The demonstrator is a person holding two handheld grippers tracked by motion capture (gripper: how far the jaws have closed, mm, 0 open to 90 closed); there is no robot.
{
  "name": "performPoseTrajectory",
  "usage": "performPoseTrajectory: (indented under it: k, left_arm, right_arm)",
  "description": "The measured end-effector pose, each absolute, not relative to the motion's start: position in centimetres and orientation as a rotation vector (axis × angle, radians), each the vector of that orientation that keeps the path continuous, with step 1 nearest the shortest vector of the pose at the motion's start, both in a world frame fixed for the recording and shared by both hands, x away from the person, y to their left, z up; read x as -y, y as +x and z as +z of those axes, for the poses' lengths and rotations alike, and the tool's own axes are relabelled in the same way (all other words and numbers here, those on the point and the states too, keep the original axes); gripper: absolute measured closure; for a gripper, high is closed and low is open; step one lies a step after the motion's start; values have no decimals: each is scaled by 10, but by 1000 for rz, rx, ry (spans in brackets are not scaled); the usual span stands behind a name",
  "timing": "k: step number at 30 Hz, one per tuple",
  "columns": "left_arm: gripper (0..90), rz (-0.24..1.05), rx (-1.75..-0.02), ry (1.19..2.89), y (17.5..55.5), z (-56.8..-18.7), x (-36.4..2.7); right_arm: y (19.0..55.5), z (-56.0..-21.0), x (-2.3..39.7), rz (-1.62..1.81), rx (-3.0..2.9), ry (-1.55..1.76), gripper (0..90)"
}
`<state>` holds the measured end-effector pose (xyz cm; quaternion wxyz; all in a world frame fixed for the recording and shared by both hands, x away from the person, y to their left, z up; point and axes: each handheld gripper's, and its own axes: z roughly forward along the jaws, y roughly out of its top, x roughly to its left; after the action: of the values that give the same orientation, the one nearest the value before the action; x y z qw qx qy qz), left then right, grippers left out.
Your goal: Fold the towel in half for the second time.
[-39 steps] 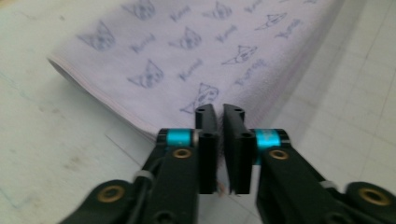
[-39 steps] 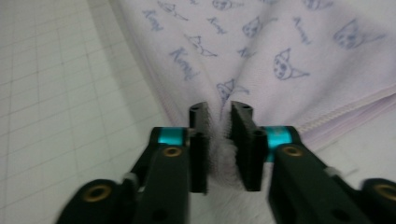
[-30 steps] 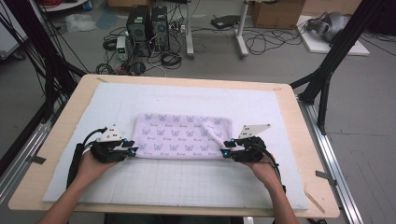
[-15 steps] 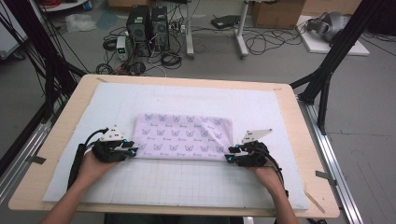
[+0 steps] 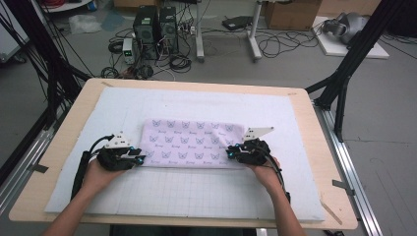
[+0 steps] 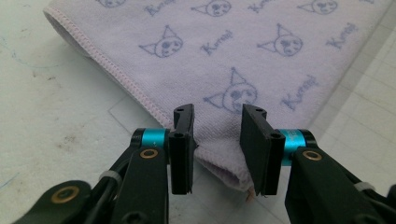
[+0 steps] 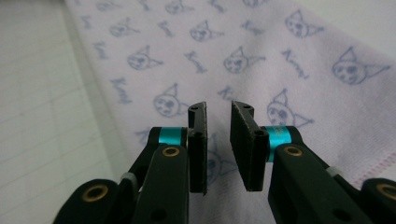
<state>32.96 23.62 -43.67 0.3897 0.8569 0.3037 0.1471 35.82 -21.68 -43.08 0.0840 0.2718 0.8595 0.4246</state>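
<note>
- High view: wooden desk [image 5: 59, 162], with a white foam mat [image 5: 196, 187] covering most of its top; faint grid lines on the mat's near half.
- Lilac towel [image 5: 192, 142] lies flat on the mat, roughly centred, long side running across; printed with small cat-like faces and script.
- My left hand [image 5: 96, 177] rests on the mat at the towel's near left corner; my right hand [image 5: 265, 174] sits at its near right corner.
- Left tongs [image 5: 140, 160] point at the towel's left edge. In the left gripper view the left tongs [image 6: 217, 149] straddle the folded corner of the towel [image 6: 261, 51]: cloth bunches between the jaws and meets the inner faces of both, so I record them as clenched on the towel corner, layers puckered.
- Right tongs [image 5: 230, 153] lie over the towel's right end. In the right gripper view the right tongs [image 7: 218, 144] have just been closing; a narrow gap is left between the jaws, the towel [image 7: 243, 56] lies flat beneath that gap, and no cloth is pinched. Recorded as released.
- Stitched hem [image 6: 121, 79] of the towel runs diagonally toward the left tongs.
</note>
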Motion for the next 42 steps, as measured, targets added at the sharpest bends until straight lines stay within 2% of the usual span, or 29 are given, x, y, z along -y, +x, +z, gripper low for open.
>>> performPoseTrajectory:
  k: [6,11,18,32,42]
  left_arm:
    - [648,371,-778,2169,330,-438,-236]
    - [647,376,-780,2168,330,-438,-236]
    - [586,385,-785,2123,328,-431,-241]
    - [424,407,-807,2007,314,-413,-244]
    - [335,430,-798,2010,292,-413,-247]
  right_arm:
    - [364,-440,231,1212,-2560,889,796]
    - [363,-439,243,1230,-2542,933,752]
    - [355,-428,234,1288,-2513,872,644]
    - [336,-412,236,1370,-2437,860,307]
    - [317,-415,246,1408,-2384,869,214]
